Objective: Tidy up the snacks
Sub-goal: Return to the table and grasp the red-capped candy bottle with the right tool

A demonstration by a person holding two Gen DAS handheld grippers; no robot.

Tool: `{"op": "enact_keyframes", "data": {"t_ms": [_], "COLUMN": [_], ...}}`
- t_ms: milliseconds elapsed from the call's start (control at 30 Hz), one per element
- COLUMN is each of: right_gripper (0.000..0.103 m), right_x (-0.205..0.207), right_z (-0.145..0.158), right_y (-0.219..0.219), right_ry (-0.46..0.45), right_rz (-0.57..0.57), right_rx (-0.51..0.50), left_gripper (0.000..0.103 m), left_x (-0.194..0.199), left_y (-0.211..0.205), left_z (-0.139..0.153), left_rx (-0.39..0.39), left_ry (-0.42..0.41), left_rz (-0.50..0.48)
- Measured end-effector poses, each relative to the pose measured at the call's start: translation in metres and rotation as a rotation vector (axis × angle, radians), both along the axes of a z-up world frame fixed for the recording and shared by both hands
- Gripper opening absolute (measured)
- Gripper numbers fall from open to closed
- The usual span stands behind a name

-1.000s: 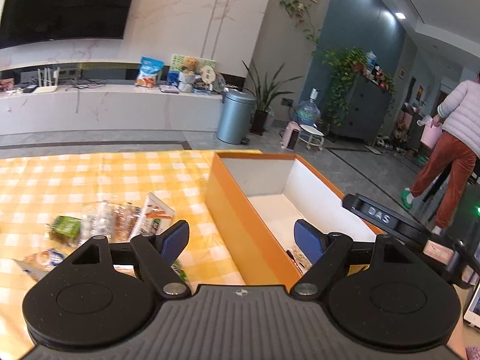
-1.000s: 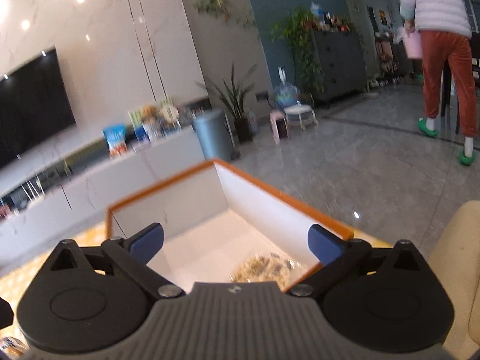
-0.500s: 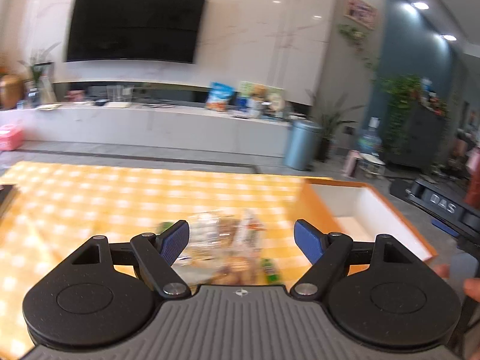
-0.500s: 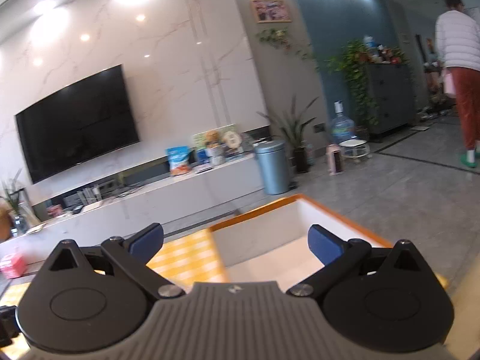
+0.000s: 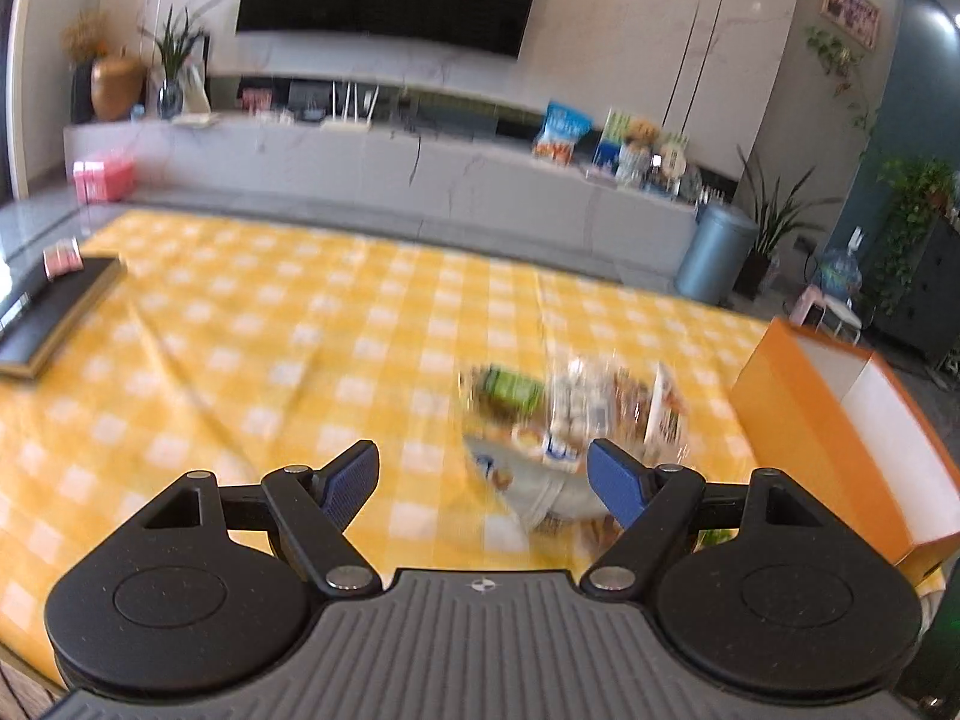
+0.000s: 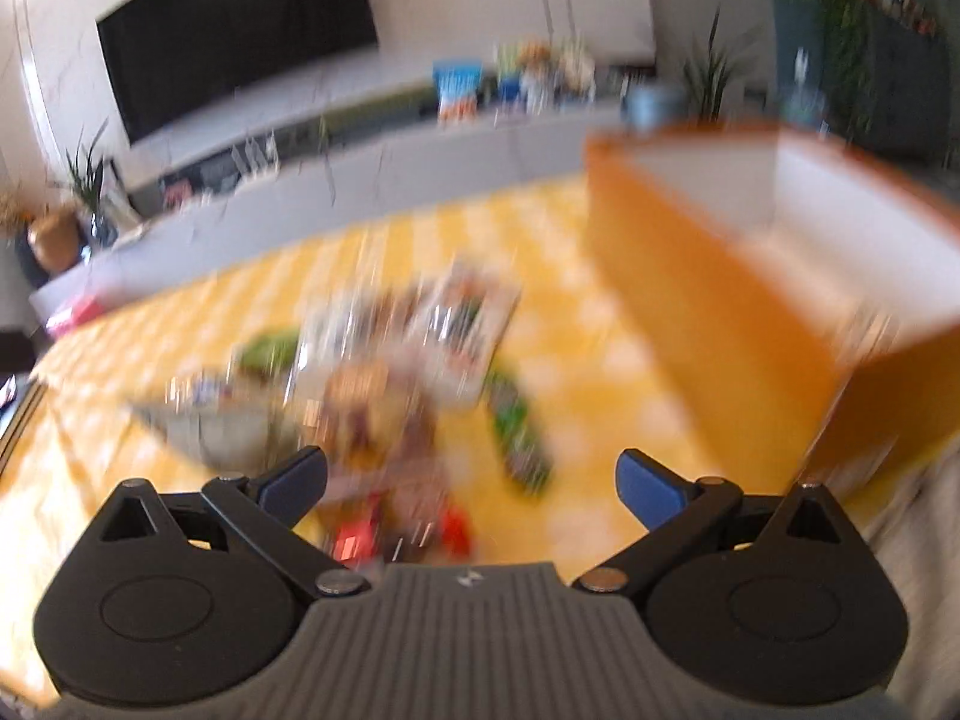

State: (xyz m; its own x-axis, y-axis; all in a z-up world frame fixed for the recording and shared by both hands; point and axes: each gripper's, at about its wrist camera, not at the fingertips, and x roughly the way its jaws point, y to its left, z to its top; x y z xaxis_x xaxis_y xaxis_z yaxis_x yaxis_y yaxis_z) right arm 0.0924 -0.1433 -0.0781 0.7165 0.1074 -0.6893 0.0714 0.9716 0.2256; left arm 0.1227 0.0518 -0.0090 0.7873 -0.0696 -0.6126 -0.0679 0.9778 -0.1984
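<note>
A pile of snack packets [image 5: 576, 408] lies on the yellow checked tablecloth [image 5: 270, 330], left of an orange box with a white inside [image 5: 840, 420]. My left gripper [image 5: 483, 483] is open and empty, above the cloth just short of the pile. In the right wrist view, which is blurred, the pile of snack packets [image 6: 396, 354] lies ahead and the orange box [image 6: 750, 300] stands to the right. My right gripper [image 6: 471, 480] is open and empty, above the near packets; a green packet [image 6: 519, 426] lies between its fingers.
A dark framed board [image 5: 54, 312] with a small red item lies at the table's left edge. Beyond the table stand a white TV bench [image 5: 390, 162], a grey bin [image 5: 717, 252] and potted plants.
Both grippers have swung left and down, away from the orange box and toward the snack pile on the cloth. Both stay open and empty.
</note>
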Motion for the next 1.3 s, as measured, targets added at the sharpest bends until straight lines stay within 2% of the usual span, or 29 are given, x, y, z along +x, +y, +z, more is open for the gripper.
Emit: {"op": "enact_keyframes", "data": {"t_ms": [133, 267, 500, 533, 600, 700, 767, 833, 967, 1300], "right_gripper": [0.1, 0.1, 0.099, 0.098, 0.088, 0.076, 0.06, 0.052, 0.044, 0.042], "right_x": [-0.006, -0.004, 0.007, 0.006, 0.007, 0.004, 0.003, 0.0, -0.004, -0.002], "right_z": [-0.027, -0.026, -0.029, -0.027, -0.026, -0.025, -0.024, -0.021, -0.019, -0.018], "right_y": [0.01, 0.028, 0.05, 0.05, 0.052, 0.049, 0.048, 0.047, 0.044, 0.039], "right_ry": [0.071, 0.014, 0.03, 0.031, 0.03, 0.027, 0.029, 0.04, 0.052, 0.092], "right_rz": [-0.063, -0.081, -0.148, -0.153, -0.165, -0.154, -0.121, -0.083, -0.062, 0.001], "right_rx": [0.095, 0.101, 0.035, 0.018, -0.016, -0.021, -0.017, -0.018, -0.057, -0.136], "left_gripper": [0.093, 0.093, 0.093, 0.093, 0.093, 0.093, 0.093, 0.093, 0.093, 0.093], "left_x": [0.004, 0.006, 0.011, 0.011, 0.013, 0.015, 0.015, 0.014, 0.012, 0.008], "left_y": [-0.004, -0.005, -0.001, 0.0, 0.002, 0.005, 0.005, 0.004, 0.001, -0.003], "left_z": [-0.016, -0.026, -0.032, -0.032, -0.032, -0.033, -0.033, -0.033, -0.031, -0.027], "left_rx": [0.046, 0.049, 0.047, 0.045, 0.035, 0.025, 0.027, 0.035, 0.047, 0.063], "left_ry": [0.046, 0.073, 0.096, 0.098, 0.106, 0.115, 0.118, 0.121, 0.115, 0.1], "left_rz": [0.005, 0.011, 0.018, 0.022, 0.027, 0.027, 0.029, 0.031, 0.024, 0.006]}}
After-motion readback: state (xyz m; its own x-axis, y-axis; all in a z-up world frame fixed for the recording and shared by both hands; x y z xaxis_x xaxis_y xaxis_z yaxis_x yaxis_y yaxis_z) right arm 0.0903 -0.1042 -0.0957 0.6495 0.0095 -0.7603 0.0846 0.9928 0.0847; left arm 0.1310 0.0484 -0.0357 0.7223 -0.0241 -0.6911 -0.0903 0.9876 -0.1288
